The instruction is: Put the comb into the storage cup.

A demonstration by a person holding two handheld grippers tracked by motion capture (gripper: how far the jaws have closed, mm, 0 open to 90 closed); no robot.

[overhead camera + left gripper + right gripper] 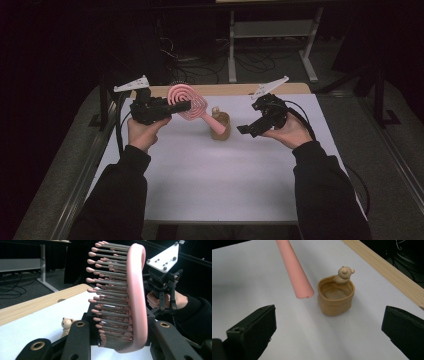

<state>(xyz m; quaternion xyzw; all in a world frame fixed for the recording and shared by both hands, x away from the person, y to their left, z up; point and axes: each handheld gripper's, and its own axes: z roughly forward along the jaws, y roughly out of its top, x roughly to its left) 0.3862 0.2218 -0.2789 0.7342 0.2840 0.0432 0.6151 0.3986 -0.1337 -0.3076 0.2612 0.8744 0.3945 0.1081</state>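
The pink hairbrush is held above the far half of the desk, its round head clamped between the jaws of the left gripper and its handle slanting down toward the tan cup. In the left gripper view the brush head stands edge-on, bristles pointing left, and its lower rim is cut off by the frame. In the right gripper view the handle's blunt end hangs just beside the cup's rim; whether they touch cannot be told. A small bear figure sits on the cup's far rim. The cup stands near the middle of the desk's far edge. The right gripper is held near the cup, jaws spread wide apart, holding nothing.
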